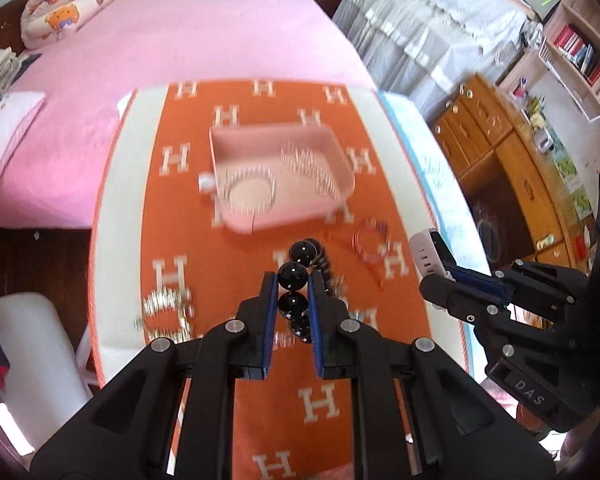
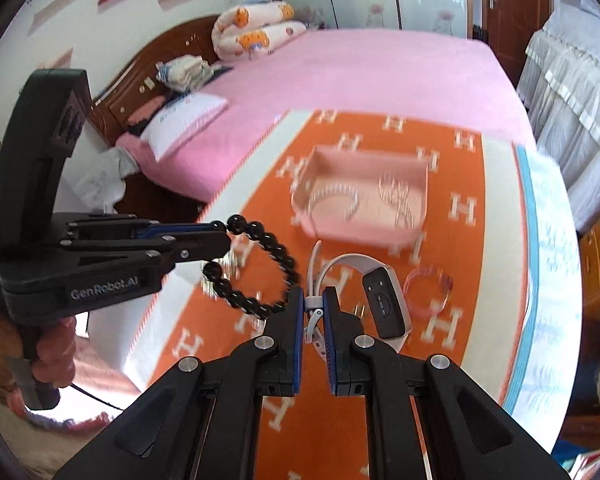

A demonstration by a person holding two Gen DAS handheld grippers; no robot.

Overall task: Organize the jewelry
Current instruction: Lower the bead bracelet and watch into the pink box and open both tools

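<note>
My left hand-held gripper (image 1: 293, 280) is pinching a black bead bracelet (image 1: 292, 276) between its blue pads, low in the middle of the left wrist view. In the right wrist view the same bracelet (image 2: 260, 268) hangs in a loop from that gripper (image 2: 224, 236) at the middle left. My right hand-held gripper (image 2: 313, 304) is pinching the pale strap of a smart watch (image 2: 386, 304), and the watch's dark face sits just to the right of its fingers. Both things are lifted off the orange cloth (image 1: 204, 248) with white H letters that covers the worktop. A pink tray (image 1: 276, 176) sits on the cloth in the middle of the picture, with shiny beaded bracelets (image 1: 250, 196) inside, blurry. A thin red bangle (image 1: 374, 246) lies on the cloth just below the tray's right corner. A pink bed (image 1: 180, 44) fills the top of the frame.
</note>
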